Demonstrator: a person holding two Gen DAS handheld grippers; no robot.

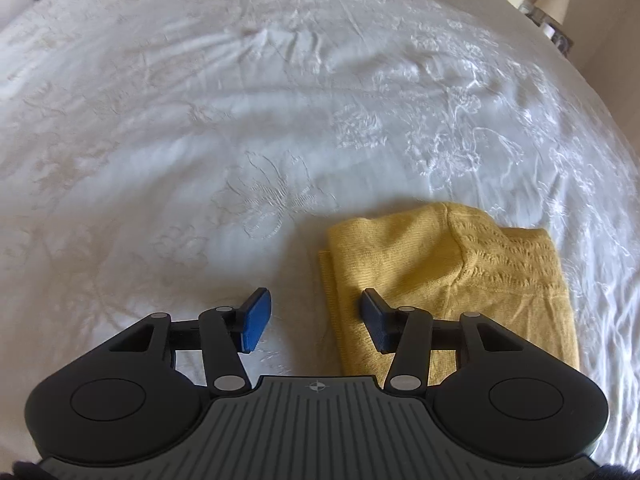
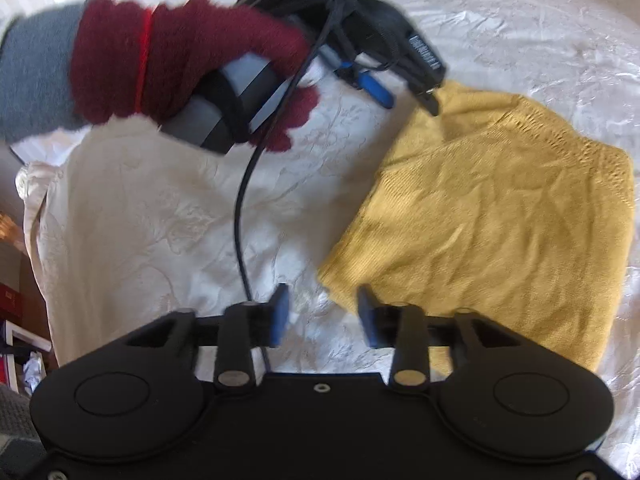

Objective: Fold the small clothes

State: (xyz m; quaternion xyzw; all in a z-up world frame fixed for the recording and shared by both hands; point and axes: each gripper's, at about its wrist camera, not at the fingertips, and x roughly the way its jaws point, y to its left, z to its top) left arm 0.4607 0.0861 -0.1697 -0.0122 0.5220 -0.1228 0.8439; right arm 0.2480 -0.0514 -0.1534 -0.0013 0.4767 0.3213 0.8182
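A folded yellow knit garment (image 1: 448, 280) lies flat on the white embroidered bedspread (image 1: 240, 120). My left gripper (image 1: 316, 320) is open and empty, just above the garment's near left edge, its right pad over the fabric. In the right wrist view the same garment (image 2: 500, 220) lies to the right. My right gripper (image 2: 322, 316) is open and empty at the garment's near left corner. The left gripper (image 2: 404, 92) also shows there at the garment's far corner, held by a hand in a dark red glove (image 2: 180, 68).
The bedspread (image 2: 160, 220) spreads wide to the left and far side of the garment. A black cable (image 2: 242, 200) hangs from the left gripper across the bed. A lamp (image 1: 552, 0) stands beyond the bed's far right edge. Furniture and clutter (image 2: 16, 320) lie past the bed's left edge.
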